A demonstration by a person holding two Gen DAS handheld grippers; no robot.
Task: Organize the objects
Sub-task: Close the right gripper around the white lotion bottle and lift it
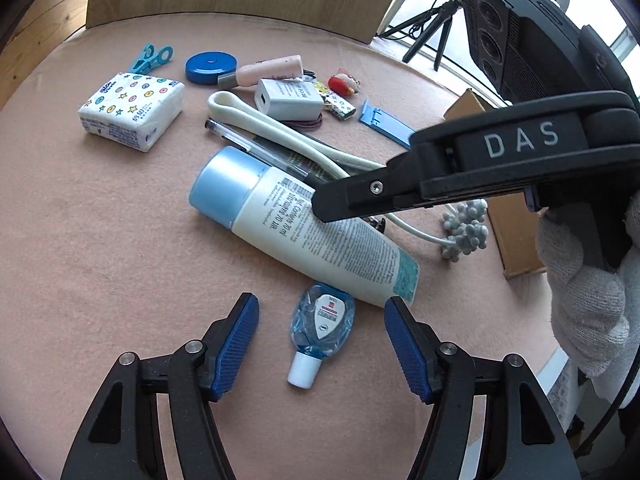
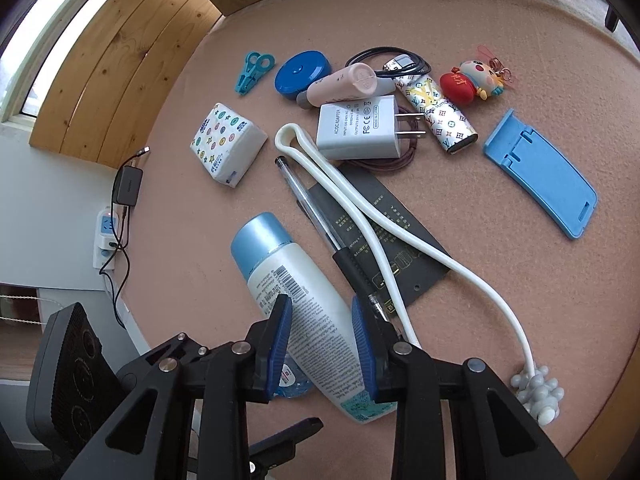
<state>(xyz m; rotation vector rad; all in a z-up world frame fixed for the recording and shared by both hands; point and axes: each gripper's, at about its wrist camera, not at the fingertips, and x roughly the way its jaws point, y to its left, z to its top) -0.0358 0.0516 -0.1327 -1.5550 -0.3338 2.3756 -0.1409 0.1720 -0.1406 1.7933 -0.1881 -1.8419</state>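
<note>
My right tongs (image 2: 322, 344) clamped on tube (image 2: 308, 312), lying flat on bench (image 2: 500, 280); long axis cap at 11 o'clock, crimp at 5. My left tongs (image 1: 322, 344) apart around one small bottle (image 1: 322, 322), cap toward 6, untouched. One pen (image 2: 320, 220), one white cord (image 2: 384, 220) crowd tube's 2 o'clock side.

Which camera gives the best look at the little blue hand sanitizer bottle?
The left wrist view: the sanitizer bottle lies in full sight there, white cap toward the camera, between the left gripper pads. In the right wrist view only a sliver of it shows, hidden behind a right gripper finger and the lotion tube.
</note>
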